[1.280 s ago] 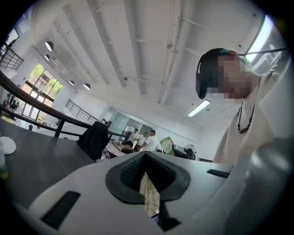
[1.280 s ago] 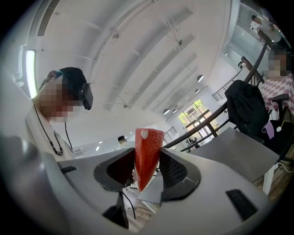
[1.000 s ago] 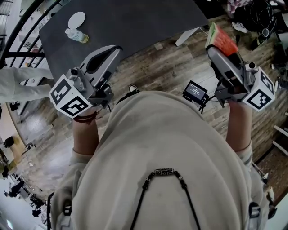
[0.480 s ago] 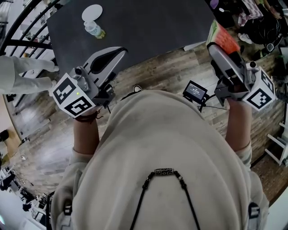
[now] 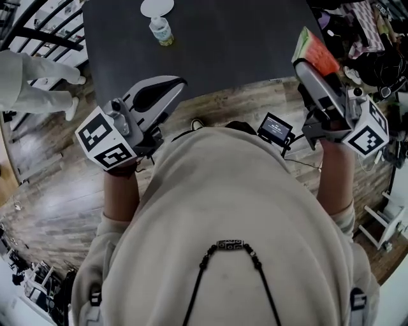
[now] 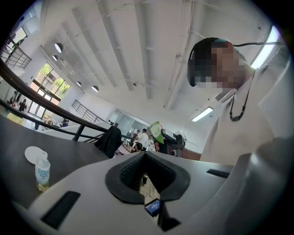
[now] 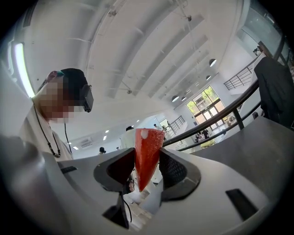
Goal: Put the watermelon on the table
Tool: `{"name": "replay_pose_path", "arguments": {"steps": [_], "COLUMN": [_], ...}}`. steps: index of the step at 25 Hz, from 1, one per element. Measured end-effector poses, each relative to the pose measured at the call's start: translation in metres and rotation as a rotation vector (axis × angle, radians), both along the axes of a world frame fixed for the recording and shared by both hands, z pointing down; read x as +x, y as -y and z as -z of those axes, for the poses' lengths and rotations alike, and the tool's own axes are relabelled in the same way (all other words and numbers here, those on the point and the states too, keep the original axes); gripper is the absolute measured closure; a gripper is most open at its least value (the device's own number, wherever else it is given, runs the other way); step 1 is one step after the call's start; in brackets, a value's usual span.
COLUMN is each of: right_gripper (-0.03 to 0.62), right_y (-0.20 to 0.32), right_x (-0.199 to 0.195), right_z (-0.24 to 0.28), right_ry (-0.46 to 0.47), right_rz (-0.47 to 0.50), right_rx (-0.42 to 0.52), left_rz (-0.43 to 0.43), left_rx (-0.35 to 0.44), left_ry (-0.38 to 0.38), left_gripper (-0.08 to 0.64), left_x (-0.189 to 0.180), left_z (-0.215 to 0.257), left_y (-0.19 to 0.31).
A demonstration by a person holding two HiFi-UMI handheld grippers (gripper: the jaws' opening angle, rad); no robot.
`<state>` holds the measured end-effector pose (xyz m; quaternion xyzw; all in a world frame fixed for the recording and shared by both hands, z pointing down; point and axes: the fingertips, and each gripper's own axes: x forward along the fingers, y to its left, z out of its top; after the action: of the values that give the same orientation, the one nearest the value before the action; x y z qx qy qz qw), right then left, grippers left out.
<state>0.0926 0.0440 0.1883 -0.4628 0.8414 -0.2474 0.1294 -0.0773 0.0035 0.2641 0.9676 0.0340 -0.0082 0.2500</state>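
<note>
A wedge of watermelon (image 5: pixel 313 52), red with a green rind, is clamped upright in my right gripper (image 5: pixel 307 69) at the near right corner of the dark grey table (image 5: pixel 223 44). In the right gripper view the red flesh (image 7: pixel 148 142) fills the gap between the pads of that gripper (image 7: pixel 146 157). My left gripper (image 5: pixel 180 81) hangs at the table's near edge, its tips together and nothing in them. Its pads meet in the left gripper view (image 6: pixel 145 153), which also shows the watermelon's rind (image 6: pixel 156 132) beyond them.
A small plastic bottle (image 5: pixel 161 30) and a white round disc (image 5: pixel 157 7) stand at the table's far side. A person in white (image 5: pixel 32 83) and a black railing (image 5: pixel 38 35) are at the left. Bags and cables (image 5: pixel 376 38) lie right of the table.
Both grippers have come closer to the table, which now fills more of the head view's top. The watermelon now overlaps the table's corner. Neither grip has changed.
</note>
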Motion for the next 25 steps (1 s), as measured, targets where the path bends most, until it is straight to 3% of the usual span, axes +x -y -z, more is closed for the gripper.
{"name": "replay_pose_path", "arguments": {"steps": [15, 25], "right_gripper": [0.414, 0.414], "right_y": [0.064, 0.096], "right_x": [-0.017, 0.033], "right_z": [0.006, -0.011], "right_ry": [0.006, 0.042], "right_rz": [0.132, 0.150], "right_rx": [0.028, 0.012], "left_rz": [0.133, 0.157], "left_rx": [0.024, 0.012], "left_ry": [0.013, 0.027], "left_gripper": [0.561, 0.561], "left_x": [-0.026, 0.022], "left_z": [0.005, 0.001], "left_y": [0.033, 0.064]}}
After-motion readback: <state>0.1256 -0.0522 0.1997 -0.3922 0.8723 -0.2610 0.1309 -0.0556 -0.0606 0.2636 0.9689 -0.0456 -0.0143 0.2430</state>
